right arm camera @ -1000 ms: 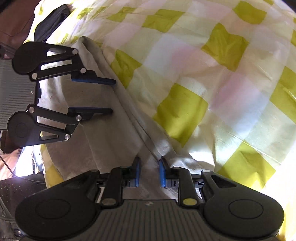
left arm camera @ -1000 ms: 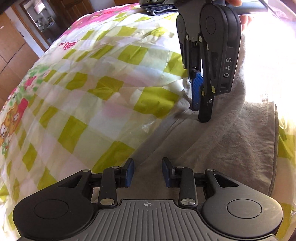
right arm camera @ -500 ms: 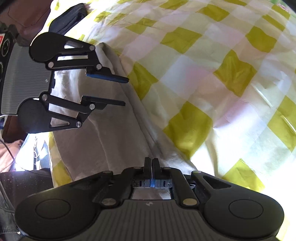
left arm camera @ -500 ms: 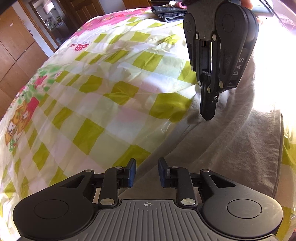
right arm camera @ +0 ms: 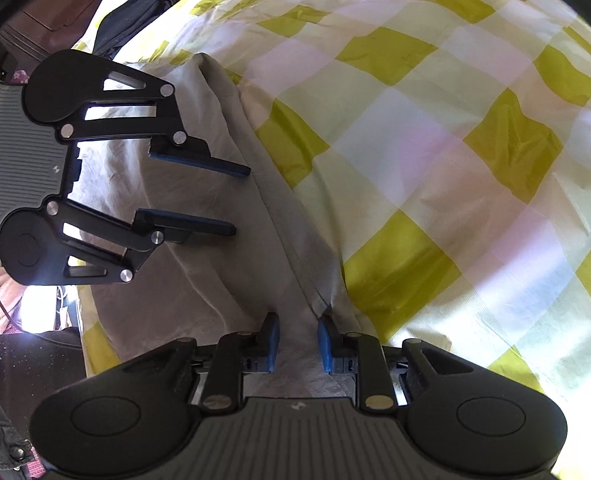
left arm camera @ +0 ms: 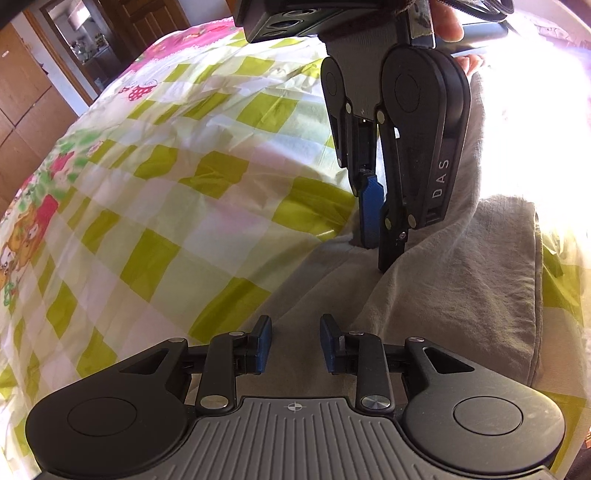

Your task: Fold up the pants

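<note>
Glare whites out the pants (left arm camera: pixel 461 280) on my left view's right side (edge lost). The right tongs (left arm camera: pixel 376 243) cover the cloth beneath their tips. A dark bundle (right arm camera: pixel 110 26) is cut off at the right view's top edge.

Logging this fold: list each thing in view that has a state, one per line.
left gripper: open, over the pants, holding nothing.
right gripper: open, fingers straddling the pants edge.
pants: folded, wrinkled, lying on the bedsheet.
bedsheet: spread out, creased.
</note>
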